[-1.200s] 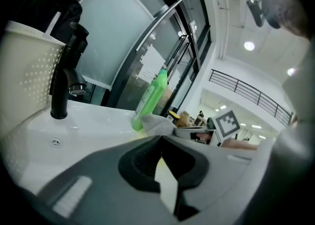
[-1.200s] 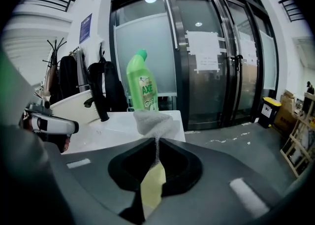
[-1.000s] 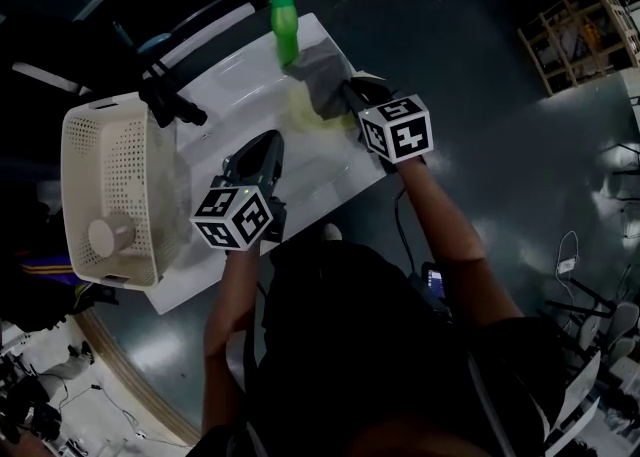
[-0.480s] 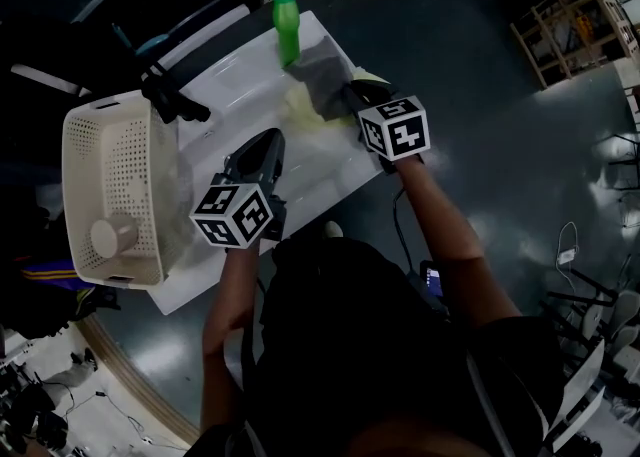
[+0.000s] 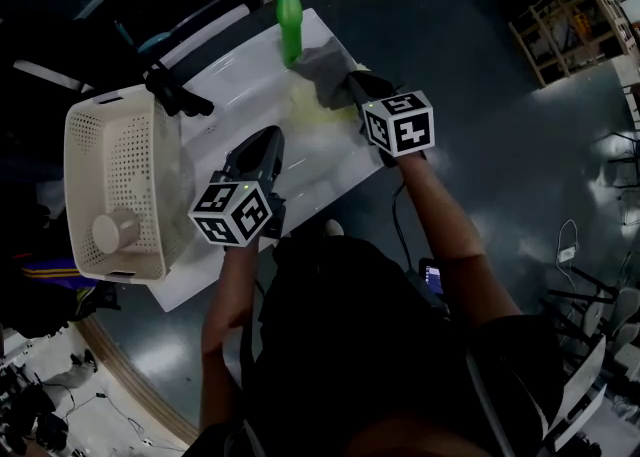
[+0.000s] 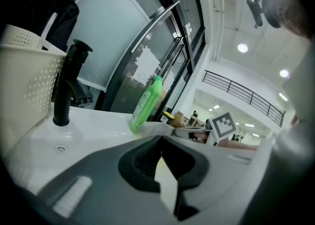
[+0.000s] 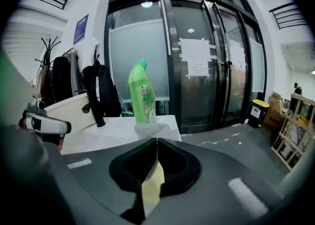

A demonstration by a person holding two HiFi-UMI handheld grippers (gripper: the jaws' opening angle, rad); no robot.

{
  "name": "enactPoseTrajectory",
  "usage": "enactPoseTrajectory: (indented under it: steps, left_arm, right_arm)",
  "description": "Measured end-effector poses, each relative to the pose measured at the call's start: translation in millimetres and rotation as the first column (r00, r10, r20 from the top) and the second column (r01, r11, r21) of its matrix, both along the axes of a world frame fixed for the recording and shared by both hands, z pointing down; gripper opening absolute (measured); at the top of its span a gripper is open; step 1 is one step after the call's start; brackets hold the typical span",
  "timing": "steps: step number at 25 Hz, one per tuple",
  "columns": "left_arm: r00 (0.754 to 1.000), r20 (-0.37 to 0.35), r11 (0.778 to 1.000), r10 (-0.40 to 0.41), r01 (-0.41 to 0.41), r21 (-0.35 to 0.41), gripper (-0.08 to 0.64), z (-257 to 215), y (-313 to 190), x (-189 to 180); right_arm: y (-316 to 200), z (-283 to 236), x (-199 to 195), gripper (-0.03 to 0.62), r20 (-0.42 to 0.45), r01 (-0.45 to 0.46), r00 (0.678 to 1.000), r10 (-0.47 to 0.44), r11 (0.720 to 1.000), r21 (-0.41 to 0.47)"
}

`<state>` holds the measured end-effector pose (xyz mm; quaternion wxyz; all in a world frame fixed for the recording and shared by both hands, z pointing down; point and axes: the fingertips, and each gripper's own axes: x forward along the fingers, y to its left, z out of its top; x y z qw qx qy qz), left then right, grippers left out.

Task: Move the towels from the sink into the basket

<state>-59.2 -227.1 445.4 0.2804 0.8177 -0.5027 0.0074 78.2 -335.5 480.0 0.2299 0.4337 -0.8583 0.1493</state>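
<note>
The right gripper (image 7: 156, 141), its jaws just now closing, seems to pinch the grey towel (image 5: 318, 63) at the sink's (image 5: 232, 85) far end, beside the bottle (image 5: 289, 20). A yellow towel (image 5: 303, 111) lies below it in the sink. The left gripper (image 6: 161, 141) is clenched and empty. The basket (image 5: 72, 175) stands to the left.

Both arms extended; left gripper (image 5: 268, 137) jaws together, right gripper (image 5: 348, 83) jaws just closing on a towel (image 5: 315, 57).

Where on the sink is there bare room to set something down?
Bare: the part of the sink between faucet and bottle, and its near end beside the basket. The left gripper hangs over the middle. Crowded: the far right corner, where bottle, grey towel and yellow towel sit together.
</note>
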Motion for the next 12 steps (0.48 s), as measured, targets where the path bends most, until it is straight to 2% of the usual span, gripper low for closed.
enactPoseTrajectory:
  steps: [12]
  left_arm:
    - [1.000, 0.004, 0.999, -0.024, 0.024, 0.034, 0.006, -20, 14, -20]
  right_arm:
    - [16, -52, -26, 0.006, 0.064, 0.043, 0.997, -0.048, 0.996, 0.083]
